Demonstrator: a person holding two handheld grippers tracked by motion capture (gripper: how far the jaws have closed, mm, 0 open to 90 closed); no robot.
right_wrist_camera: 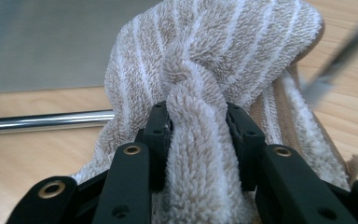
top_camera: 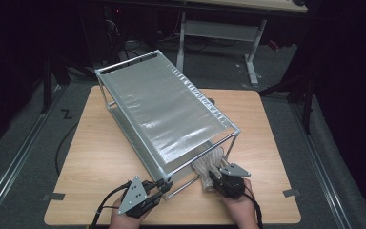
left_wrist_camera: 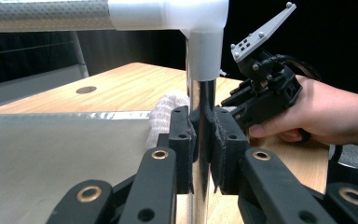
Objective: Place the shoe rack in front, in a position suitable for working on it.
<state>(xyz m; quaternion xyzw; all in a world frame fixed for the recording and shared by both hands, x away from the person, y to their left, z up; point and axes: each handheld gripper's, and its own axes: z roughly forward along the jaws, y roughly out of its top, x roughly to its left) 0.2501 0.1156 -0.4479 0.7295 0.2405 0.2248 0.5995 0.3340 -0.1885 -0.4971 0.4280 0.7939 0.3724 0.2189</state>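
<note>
A light wooden worktop (top_camera: pixel 100 157) carries a two-tier rack of chrome tubes with white plastic corner joints and silvery sheet shelves (top_camera: pixel 157 107), set at a slant across the surface. The person's forearms come in from the near edge, one black tool in each hand.

The left tool (top_camera: pixel 163 186) reaches the near corner of the rack. In the left gripper view the left tool (left_wrist_camera: pixel 205 140) is clamped on the upright chrome corner post (left_wrist_camera: pixel 198 100), one padded jaw on either side of the tube and both pressed against it, just below the white corner joint (left_wrist_camera: pixel 205 42). A grey three-cornered plate (top_camera: pixel 133 193) sits on top of this tool.

The right tool (top_camera: pixel 213 180) sits just beside that corner, at the open front of the rack's lower level. Between its jaws is a bunched terry towel in beige with thin white stripes (top_camera: pixel 209 164). In the right gripper view the right tool (right_wrist_camera: pixel 198 135) has a thick twisted fold of the towel (right_wrist_camera: pixel 214 70) running up between the two jaws; the pile touches both pads, so the tool grips the cloth, though the jaws stand fairly wide around it. The towel rests on the worktop at the front edge of the rack, close to the lower chrome rail (right_wrist_camera: pixel 42 121) lying level behind it, with the silvery lower shelf (right_wrist_camera: pixel 51 42) beyond. From the left gripper view the towel (left_wrist_camera: pixel 168 112) shows as a pale lump right behind the post, with the person's right hand (left_wrist_camera: pixel 326 116) and its tool near it.
</note>
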